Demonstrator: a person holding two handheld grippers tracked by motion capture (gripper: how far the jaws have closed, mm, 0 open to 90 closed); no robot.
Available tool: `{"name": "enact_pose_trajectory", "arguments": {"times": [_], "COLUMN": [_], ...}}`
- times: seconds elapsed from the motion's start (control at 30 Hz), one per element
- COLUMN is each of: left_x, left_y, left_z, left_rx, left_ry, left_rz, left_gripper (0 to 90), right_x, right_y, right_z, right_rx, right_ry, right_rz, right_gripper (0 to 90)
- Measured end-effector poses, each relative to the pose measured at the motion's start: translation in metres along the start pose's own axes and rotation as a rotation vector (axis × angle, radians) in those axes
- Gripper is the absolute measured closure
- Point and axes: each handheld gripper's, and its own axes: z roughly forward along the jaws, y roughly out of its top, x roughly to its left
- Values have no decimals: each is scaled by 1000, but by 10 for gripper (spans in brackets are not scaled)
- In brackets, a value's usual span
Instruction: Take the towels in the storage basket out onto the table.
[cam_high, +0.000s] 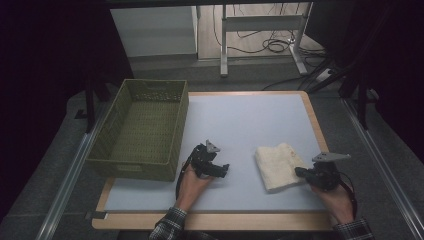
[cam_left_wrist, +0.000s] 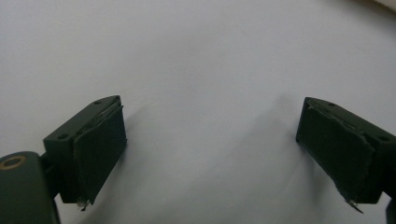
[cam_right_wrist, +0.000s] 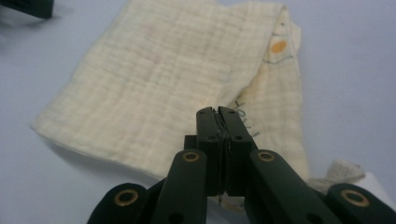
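- Cream folded cloth lies on the right of the pale worktop; the right tongs are clenched on its near edge, probably to lift or fold it.
- Left tongs hang released and empty over bare worktop, just left of the cloth.
- Olive basket waits at far left, perhaps for the cloth.
- Dim room; cables on the floor behind.

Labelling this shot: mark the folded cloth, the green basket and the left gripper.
folded cloth (cam_high: 276, 165), high view, middle of its top face.
green basket (cam_high: 134, 169), high view, near wall.
left gripper (cam_left_wrist: 210, 149), left gripper view, midway between its open fingers.
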Motion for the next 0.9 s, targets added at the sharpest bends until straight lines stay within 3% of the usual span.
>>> {"name": "enact_pose_trajectory", "arguments": {"times": [0.2, 0.4, 0.77, 0.83, 0.9], "left_x": [0, 0, 0, 0, 0], "left_y": [0, 0, -1, -1, -1], "left_z": [0, 0, 1, 1, 1], "left_rx": [-2, -2, -3, -3, -3], "left_ry": [-1, -1, 0, 0, 1], "left_rz": [-1, 2, 4, 4, 4], "left_gripper": [80, 81, 81, 81, 81], "right_x": [6, -6, -35, -36, -35], "right_y": [12, 15, -10, -11, -10], "right_z": [-14, -25, -9, -6, -7], "right_rx": [-42, -49, 13, 30, 27], "right_ry": [-8, -37, -64, -55, -69], "right_rz": [-31, -12, 75, 84, 78], "right_gripper": [881, 881, 876, 840, 728]}}
